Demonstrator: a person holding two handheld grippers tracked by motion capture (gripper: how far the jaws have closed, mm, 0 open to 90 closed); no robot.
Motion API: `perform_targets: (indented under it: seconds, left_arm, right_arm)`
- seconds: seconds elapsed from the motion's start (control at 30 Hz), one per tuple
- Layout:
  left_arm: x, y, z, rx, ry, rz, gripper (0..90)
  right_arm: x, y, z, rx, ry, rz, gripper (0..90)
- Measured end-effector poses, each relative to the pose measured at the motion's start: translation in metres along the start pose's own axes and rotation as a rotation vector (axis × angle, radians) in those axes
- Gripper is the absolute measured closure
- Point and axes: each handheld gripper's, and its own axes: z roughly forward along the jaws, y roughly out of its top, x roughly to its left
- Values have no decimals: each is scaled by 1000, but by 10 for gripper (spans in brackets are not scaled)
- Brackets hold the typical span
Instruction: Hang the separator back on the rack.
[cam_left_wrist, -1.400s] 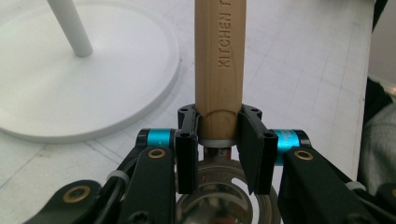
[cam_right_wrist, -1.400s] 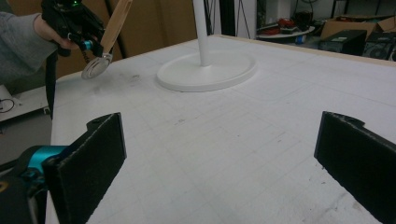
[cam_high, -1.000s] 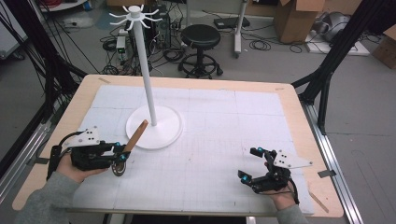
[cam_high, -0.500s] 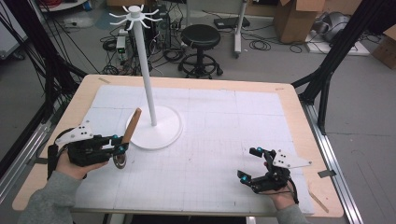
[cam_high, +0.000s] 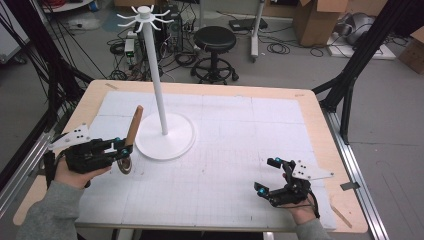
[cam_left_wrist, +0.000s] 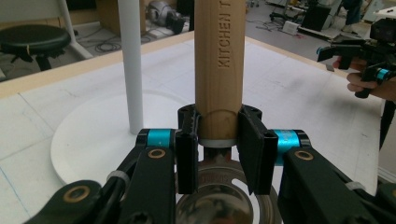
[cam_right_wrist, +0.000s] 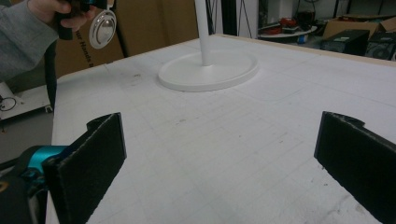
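1. The left gripper (cam_high: 120, 150) sits at the left of the high view, above the mat (cam_high: 235, 150). Its jaws are closed on the wooden handle of a ladle (cam_high: 131, 135).
2. In the left gripper view, both pads press the handle (cam_left_wrist: 218, 70) near its lower end, just above the metal collar. The handle rises steeply out of the frame top. The steel bowl (cam_left_wrist: 219, 200) lies below the jaws at bottom centre.
3. In the high view, the handle tilts up and to the right, its tip near the pole of the white stand (cam_high: 162, 135) but apart from it. The bowl hangs just below the jaws, clear of the mat.
4. The stand's round base rests on the mat at centre left; its hooked top reaches the frame top.
5. The right gripper (cam_high: 272, 175) is at the lower right of the high view. In the right gripper view, its jaws stand wide apart with nothing between them.
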Motion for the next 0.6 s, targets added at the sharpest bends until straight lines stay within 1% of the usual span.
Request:
perform_targets:
  seconds: [0.1, 0.27, 0.37, 0.4, 0.43, 0.5, 0.53, 0.6]
  left_arm:
    - [-2, 3, 0, 1, -6, 5, 693]
    - [0, 10, 0, 2, 5, 7, 694]
    - [1, 17, -4, 8, 28, 31, 693]
    - [1, 19, -5, 4, 29, 29, 694]
    - [2, 21, -7, 0, 31, 29, 694]
    - [2, 25, -9, -3, 42, 30, 693]
    - [3, 26, -11, -3, 45, 33, 693]
    - [5, 29, -13, -10, 47, 27, 693]
  right_arm:
    - [0, 0, 1, -1, 0, -3, 12]
    - [1, 2, -1, -11, 6, -2, 12]
    - [1, 2, -1, -12, 5, -3, 12]
    - [1, 2, -1, -16, 3, -8, 12]
    - [2, 2, -1, -12, 6, -1, 12]
    - [2, 2, 0, -13, 6, -8, 12]
    - [2, 2, 0, -7, 10, -4, 12]
    - [2, 2, 0, -5, 11, -5, 12]
